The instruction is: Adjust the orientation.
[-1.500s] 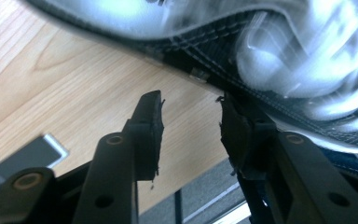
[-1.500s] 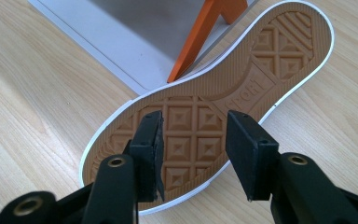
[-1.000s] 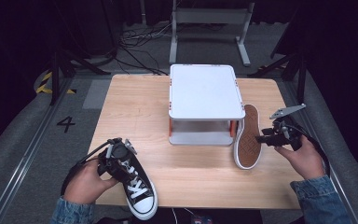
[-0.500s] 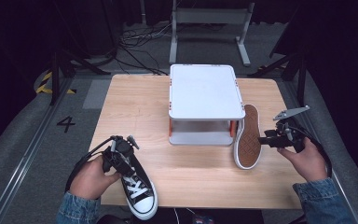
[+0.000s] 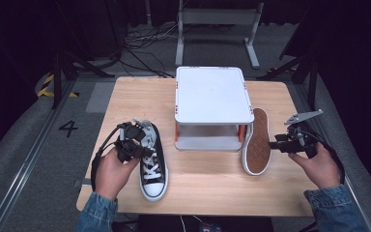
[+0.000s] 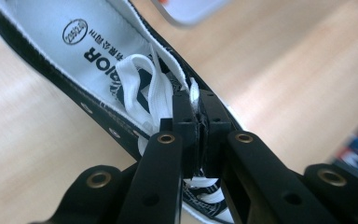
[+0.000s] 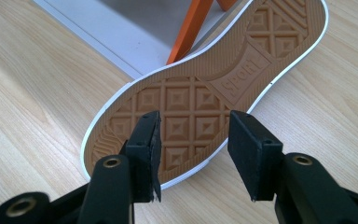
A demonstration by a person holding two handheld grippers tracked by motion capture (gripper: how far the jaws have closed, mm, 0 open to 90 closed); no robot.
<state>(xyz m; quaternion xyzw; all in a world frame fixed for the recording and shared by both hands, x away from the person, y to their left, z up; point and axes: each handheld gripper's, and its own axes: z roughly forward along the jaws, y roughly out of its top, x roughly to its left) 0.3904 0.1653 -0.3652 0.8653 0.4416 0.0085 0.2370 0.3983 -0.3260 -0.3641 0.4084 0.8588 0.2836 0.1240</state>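
Two shoes lie on the wooden desk (image 5: 198,174), one on each side of a single white two-tier rack (image 5: 213,99) with orange legs. The black-and-white sneaker (image 5: 149,162) sits upright to the left of the rack, toe toward the person. The left claw (image 5: 137,147) is pressed together on this sneaker's upper edge beside the white laces (image 6: 156,91) — the left gripper view shows the pads (image 6: 182,121) clamping the fabric. The second shoe (image 5: 257,142) lies on its side just beside the rack's right edge, its brown sole (image 7: 200,93) facing outward. The right claw (image 5: 276,144) is spread, its two jaws apart in front of the sole's heel end — not touching it.
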